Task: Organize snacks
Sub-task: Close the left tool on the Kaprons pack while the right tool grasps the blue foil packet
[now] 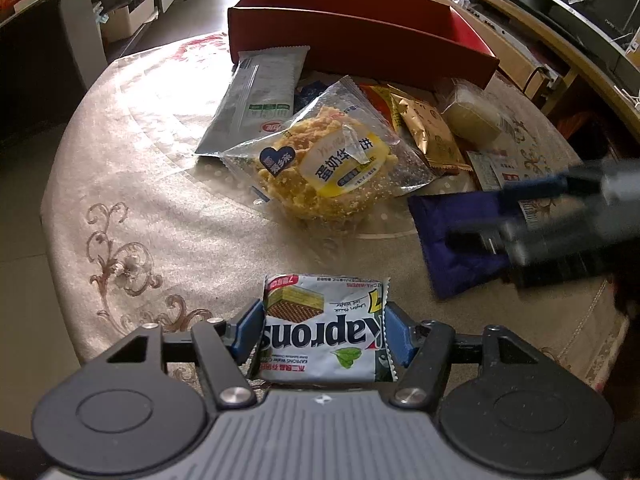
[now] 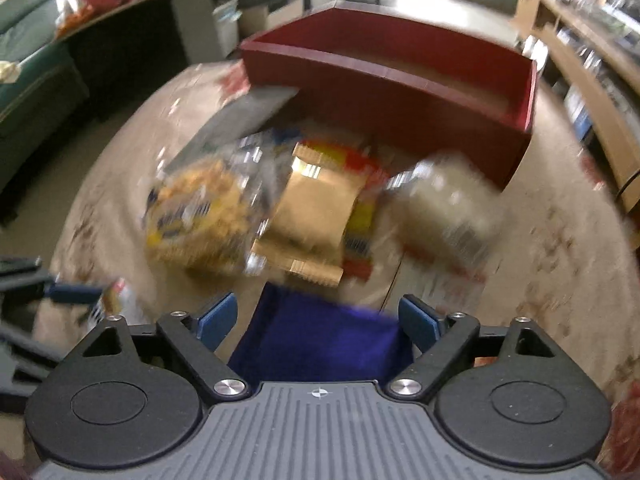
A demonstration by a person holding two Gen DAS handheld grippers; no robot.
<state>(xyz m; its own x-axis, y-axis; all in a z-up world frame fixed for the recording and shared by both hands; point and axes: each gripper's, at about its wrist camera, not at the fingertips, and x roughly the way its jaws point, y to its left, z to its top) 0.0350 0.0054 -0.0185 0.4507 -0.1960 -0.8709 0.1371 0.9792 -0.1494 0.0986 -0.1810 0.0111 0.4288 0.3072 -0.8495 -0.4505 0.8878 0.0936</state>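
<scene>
My left gripper (image 1: 324,326) is shut on a white Kaprons wafer packet (image 1: 326,332), held just above the table. My right gripper (image 2: 318,316) is open, its fingers (image 2: 218,316) on either side of a dark blue snack pouch (image 2: 320,340) lying on the table; it also shows blurred in the left wrist view (image 1: 532,216) over that pouch (image 1: 452,240). A pile of snacks sits beyond: a clear bag of yellow egg waffle (image 1: 324,160), a long silver packet (image 1: 256,100), a gold packet (image 1: 432,132) and a pale wrapped cake (image 1: 472,116). A red open box (image 1: 360,48) stands behind the pile.
The round table has a beige flowered cloth (image 1: 132,208). A wooden shelf unit (image 1: 560,32) runs along the right. A dark counter (image 1: 40,40) and storage boxes stand at the left. The right wrist view is motion-blurred.
</scene>
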